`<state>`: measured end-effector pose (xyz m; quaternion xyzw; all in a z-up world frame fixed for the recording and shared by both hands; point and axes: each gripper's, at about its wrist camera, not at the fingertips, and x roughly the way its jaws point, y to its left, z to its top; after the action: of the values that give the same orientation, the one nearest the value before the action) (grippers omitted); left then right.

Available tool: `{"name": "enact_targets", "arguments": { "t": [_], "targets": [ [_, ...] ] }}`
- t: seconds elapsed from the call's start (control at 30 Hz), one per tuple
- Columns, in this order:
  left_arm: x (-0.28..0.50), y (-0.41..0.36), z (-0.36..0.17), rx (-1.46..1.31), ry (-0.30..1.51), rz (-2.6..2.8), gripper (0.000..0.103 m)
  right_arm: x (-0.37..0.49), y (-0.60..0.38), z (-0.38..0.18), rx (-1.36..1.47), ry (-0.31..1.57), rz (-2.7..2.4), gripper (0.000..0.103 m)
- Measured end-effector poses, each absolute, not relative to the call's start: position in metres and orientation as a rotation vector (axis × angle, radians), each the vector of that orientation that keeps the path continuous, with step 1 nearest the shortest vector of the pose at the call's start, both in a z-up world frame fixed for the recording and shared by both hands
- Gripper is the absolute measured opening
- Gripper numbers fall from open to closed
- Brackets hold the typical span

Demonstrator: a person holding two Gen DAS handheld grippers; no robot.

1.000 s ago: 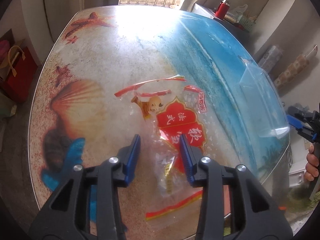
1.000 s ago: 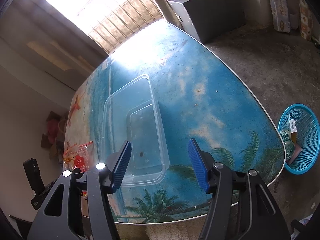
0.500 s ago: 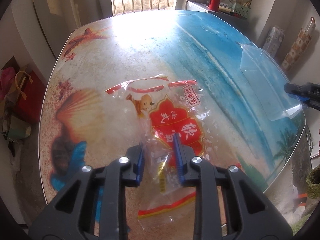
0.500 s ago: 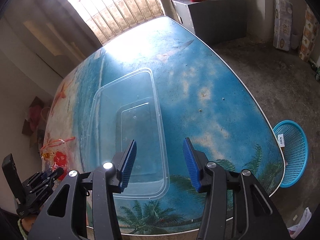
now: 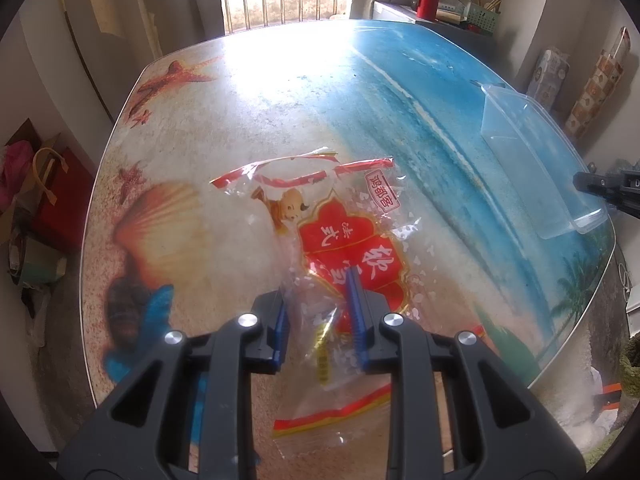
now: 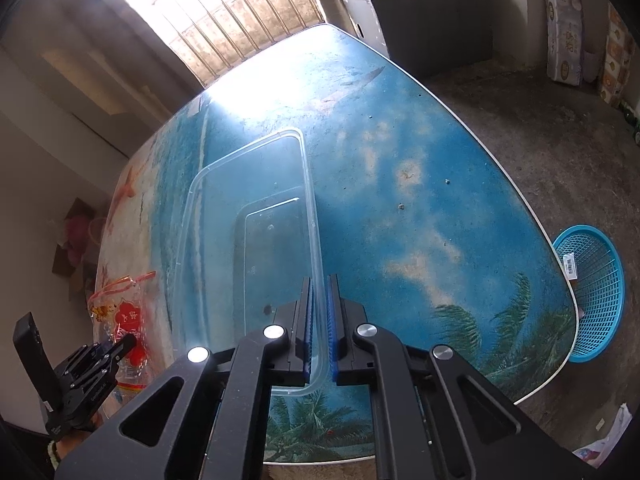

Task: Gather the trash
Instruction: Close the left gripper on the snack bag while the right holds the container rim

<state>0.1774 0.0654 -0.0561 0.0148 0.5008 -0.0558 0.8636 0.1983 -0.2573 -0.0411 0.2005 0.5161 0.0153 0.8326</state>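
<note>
A clear plastic snack bag (image 5: 344,236) with red print lies on the beach-print table (image 5: 256,104). My left gripper (image 5: 318,320) is shut on the bag's near part, the plastic bunched between the blue pads. The bag also shows in the right wrist view (image 6: 124,312), with the left gripper (image 6: 120,346) on it. A clear plastic container (image 6: 256,236) stands on the table's blue part. My right gripper (image 6: 319,332) is shut on the container's right wall near its front corner. The container shows at the right of the left wrist view (image 5: 532,164).
A blue mesh basket (image 6: 592,292) with some trash stands on the floor right of the table. A grey cabinet (image 6: 432,24) with a red bottle stands beyond the table. Bags and boxes (image 5: 36,200) sit on the floor at the left.
My left gripper closed on the snack bag, which has bunched up between the fingers. My right gripper moved onto the container's right wall and closed on it.
</note>
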Motion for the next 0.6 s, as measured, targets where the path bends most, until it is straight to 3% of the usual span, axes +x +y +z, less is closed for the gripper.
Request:
{"name": "enact_targets", "arguments": {
  "t": [0.6],
  "targets": [
    [0.175, 0.069, -0.052, 0.025, 1.017, -0.121, 0.020, 0.199, -0.245, -0.036, 0.370, 1.102, 0.055, 0.007]
  ]
}}
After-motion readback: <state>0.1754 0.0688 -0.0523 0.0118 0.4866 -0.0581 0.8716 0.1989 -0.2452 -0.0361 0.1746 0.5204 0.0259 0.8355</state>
